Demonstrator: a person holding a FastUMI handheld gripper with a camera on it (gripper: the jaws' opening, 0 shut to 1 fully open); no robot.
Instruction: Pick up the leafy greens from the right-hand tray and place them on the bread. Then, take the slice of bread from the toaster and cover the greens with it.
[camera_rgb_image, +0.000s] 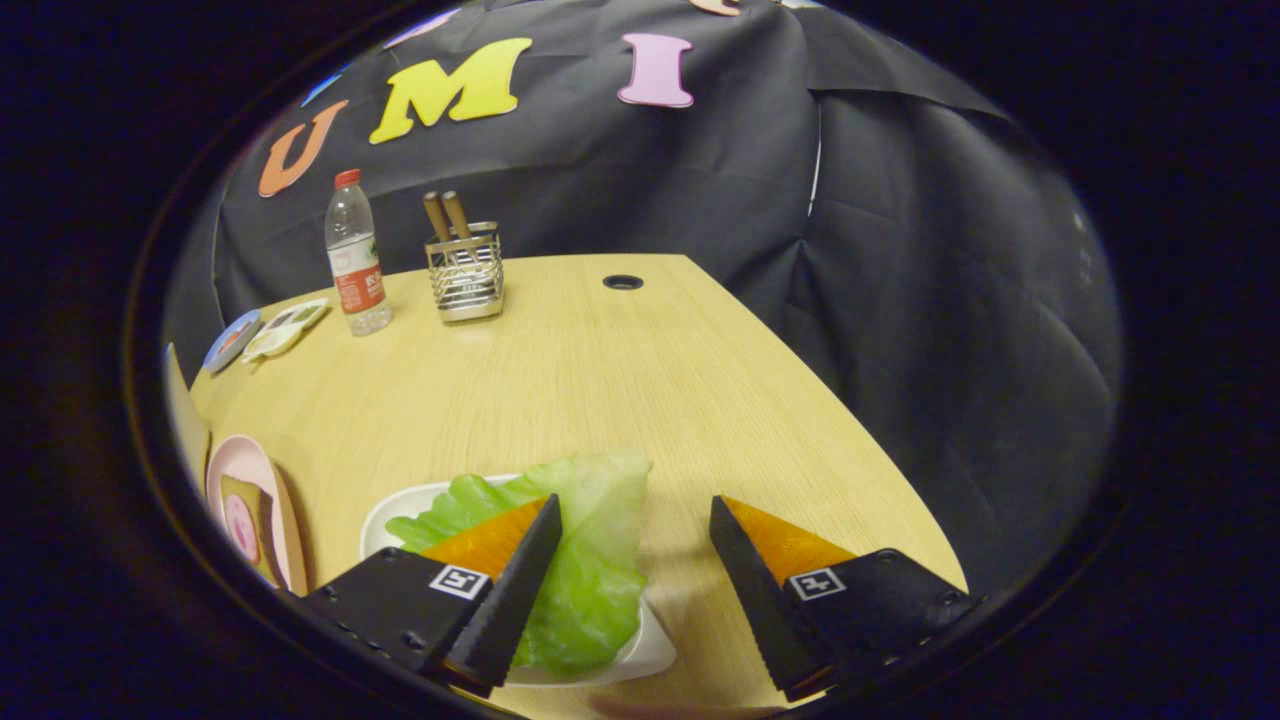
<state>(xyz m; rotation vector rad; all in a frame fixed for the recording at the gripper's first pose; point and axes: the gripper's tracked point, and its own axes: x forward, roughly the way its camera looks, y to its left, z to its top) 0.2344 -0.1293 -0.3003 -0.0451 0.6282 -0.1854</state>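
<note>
I see the lettuce leaf (590, 560) lying across a white tray (640, 655) on the wooden surface (600, 390), partly under my left finger and reaching into the gap between the two. My gripper (635, 525) hangs over it with jaws spread wide, gripping nothing. Off to the left sits a pink plate (240, 470) carrying bread (245, 520), and far beyond the fingers stand a water bottle (355, 255) and a wire utensil holder (465, 270).

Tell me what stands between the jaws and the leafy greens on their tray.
Nothing visible does. The gripper is open, and the leafy greens lie on the white tray directly between and under the jaws, one jaw already overlapping the leaf. Only bare table lies beyond them.
</note>
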